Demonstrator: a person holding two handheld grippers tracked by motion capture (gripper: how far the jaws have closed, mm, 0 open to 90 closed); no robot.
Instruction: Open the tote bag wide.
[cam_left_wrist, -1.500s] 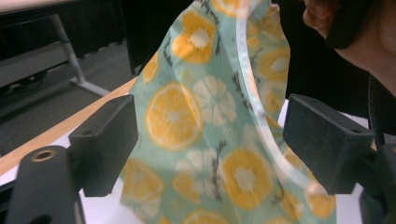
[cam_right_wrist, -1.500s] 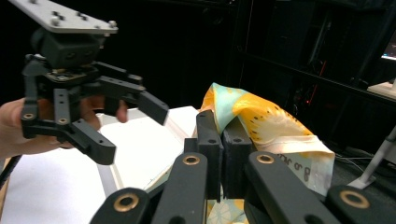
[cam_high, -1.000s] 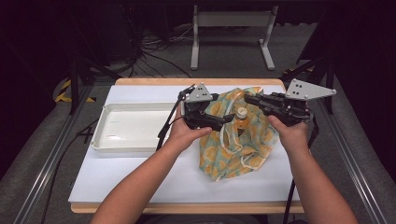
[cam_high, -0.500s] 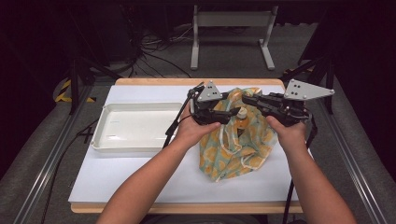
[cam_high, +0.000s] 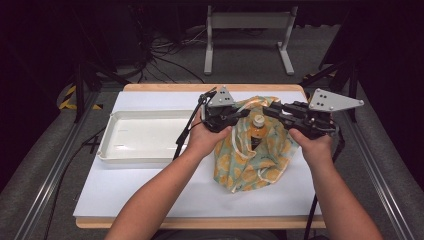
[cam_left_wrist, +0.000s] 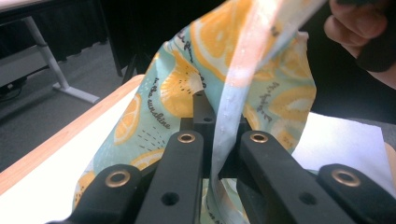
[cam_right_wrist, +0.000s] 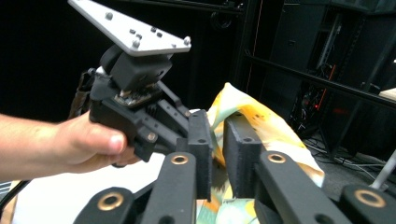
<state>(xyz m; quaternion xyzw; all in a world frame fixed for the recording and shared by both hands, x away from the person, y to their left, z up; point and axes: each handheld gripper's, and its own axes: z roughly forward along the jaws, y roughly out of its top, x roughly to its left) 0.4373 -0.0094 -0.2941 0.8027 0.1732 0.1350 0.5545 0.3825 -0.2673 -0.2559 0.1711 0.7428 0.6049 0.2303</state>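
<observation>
Lying crumpled on the white table (cam_high: 150, 190), a lemon-print bag (cam_high: 252, 162) has its mouth lifted, a capped bottle (cam_high: 257, 127) upright inside. The left gripper (cam_high: 239, 114) clamps the bag's pale strap (cam_left_wrist: 233, 93); the right gripper (cam_high: 272, 111) pinches its far rim. A white tray (cam_high: 145, 137) sits left of the bag.

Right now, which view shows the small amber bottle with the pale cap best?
The high view: the amber bottle with the pale cap stands inside the open lemon-print fabric bag, between the two grippers. The left gripper view and right gripper view show bag fabric, not the bottle.
</observation>
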